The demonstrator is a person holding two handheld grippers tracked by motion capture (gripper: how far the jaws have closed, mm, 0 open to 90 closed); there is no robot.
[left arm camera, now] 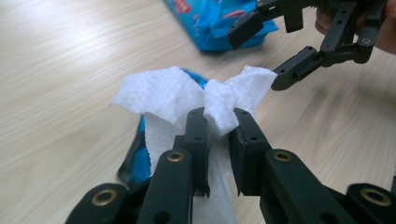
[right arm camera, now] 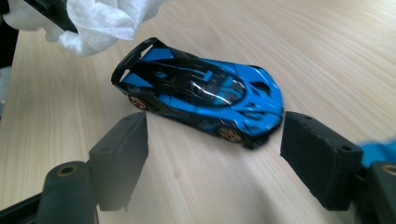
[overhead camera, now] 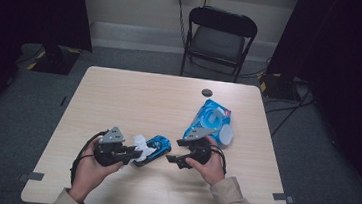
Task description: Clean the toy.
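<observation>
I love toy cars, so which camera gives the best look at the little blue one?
The right gripper view: the blue toy car lies close and whole on the table, between the open right tongs. The high view shows it small, partly under the white tissue. The left gripper view shows blue slivers behind the tissue.

I see toy car [overhead camera: 155, 149] on table [overhead camera: 134, 97], wipe [overhead camera: 141, 143] at its left, wipe packet [overhead camera: 211, 120] behind-right.

Your desk [overhead camera: 119, 96], pale wood grain with rounded corners, a blue toy car [overhead camera: 154, 150] resting on it near your edge, an opened blue wipes pack [overhead camera: 211, 121] lying to the car's right, a small dark disc [overhead camera: 207, 92] towards the far edge
</observation>
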